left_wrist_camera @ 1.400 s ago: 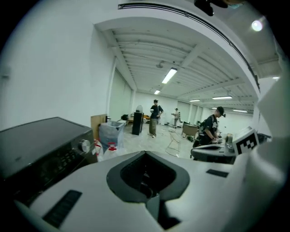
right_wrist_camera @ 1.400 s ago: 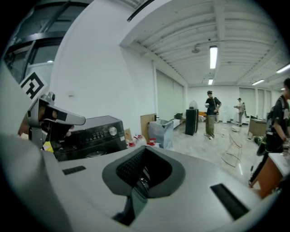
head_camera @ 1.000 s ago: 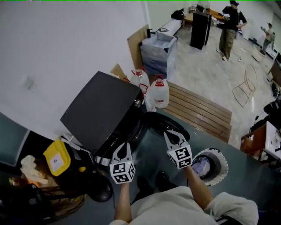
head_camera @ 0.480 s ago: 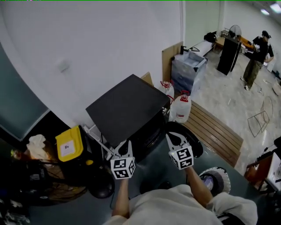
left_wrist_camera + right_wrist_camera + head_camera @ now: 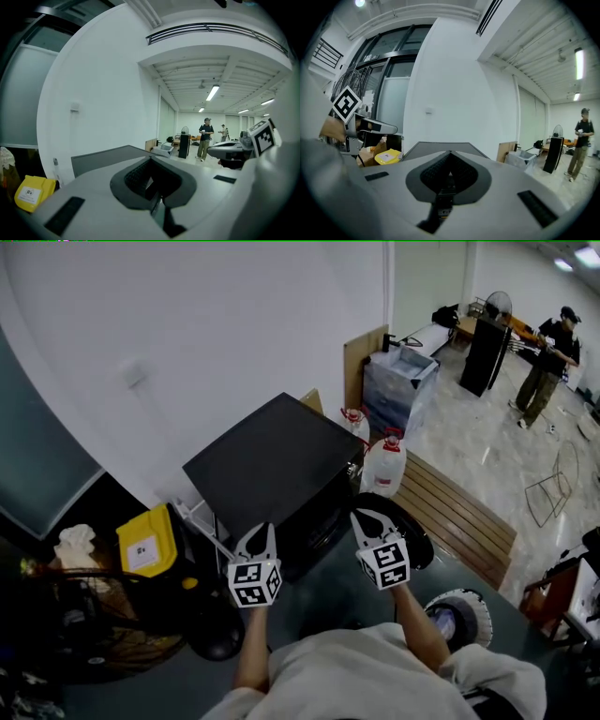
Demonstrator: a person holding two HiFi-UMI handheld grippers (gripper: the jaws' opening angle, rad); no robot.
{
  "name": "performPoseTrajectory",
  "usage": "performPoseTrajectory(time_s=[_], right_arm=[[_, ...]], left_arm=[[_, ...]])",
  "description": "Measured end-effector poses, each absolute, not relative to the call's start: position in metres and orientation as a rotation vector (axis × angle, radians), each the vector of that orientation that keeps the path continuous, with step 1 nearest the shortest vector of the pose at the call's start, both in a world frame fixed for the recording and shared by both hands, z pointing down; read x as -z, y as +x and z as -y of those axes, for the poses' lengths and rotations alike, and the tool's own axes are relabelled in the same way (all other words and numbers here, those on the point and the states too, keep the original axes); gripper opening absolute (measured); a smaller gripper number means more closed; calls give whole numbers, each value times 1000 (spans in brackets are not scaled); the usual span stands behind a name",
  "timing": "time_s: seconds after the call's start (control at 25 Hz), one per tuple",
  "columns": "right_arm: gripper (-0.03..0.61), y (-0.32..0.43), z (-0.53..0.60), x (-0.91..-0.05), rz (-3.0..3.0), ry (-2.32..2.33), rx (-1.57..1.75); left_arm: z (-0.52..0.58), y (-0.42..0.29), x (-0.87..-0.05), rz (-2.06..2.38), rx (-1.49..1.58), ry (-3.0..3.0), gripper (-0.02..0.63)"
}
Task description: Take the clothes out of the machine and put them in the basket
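Washing machine (image 5: 272,465): dark flat top, backed against the white wall (image 5: 187,343); front turned toward the person, drum interior too dark to read.
Door (image 5: 405,538): round and dark, swung out at the machine's right side.
Left gripper (image 5: 257,532): held up in front of the machine, pointing at its front edge; in the left gripper view, jaws closed tip to tip, nothing between them.
Right gripper (image 5: 371,517): level with the left one and a little apart from it, over the swung-out door; in the right gripper view, jaws pressed together, empty.
Basket (image 5: 480,600): round, pale-rimmed, on the floor at lower right, just beside the person's right forearm.
Clothes (image 5: 446,622): bluish-purple bundle lying inside the basket; none seen in either gripper.
Water jugs (image 5: 384,467): two clear ones with red caps, standing just beyond the machine's far corner.
Slatted wooden platform (image 5: 459,512): on the floor to the right of the jugs.
Yellow container (image 5: 145,542): left of the machine, low down, amid dark clutter.
Background person (image 5: 547,352): standing far off at upper right.
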State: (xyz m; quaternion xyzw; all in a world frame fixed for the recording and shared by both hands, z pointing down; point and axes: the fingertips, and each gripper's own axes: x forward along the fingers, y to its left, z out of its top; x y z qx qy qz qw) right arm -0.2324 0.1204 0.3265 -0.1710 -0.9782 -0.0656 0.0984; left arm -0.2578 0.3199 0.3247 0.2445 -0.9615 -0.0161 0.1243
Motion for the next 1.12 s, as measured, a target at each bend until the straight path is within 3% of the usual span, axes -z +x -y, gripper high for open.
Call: performPoseTrajectory(time_s=[1.12], right_arm=[[21, -237, -119, -338, 2859, -466, 213]], left_arm=[[-301, -263, -341, 2752, 6, 794, 18]])
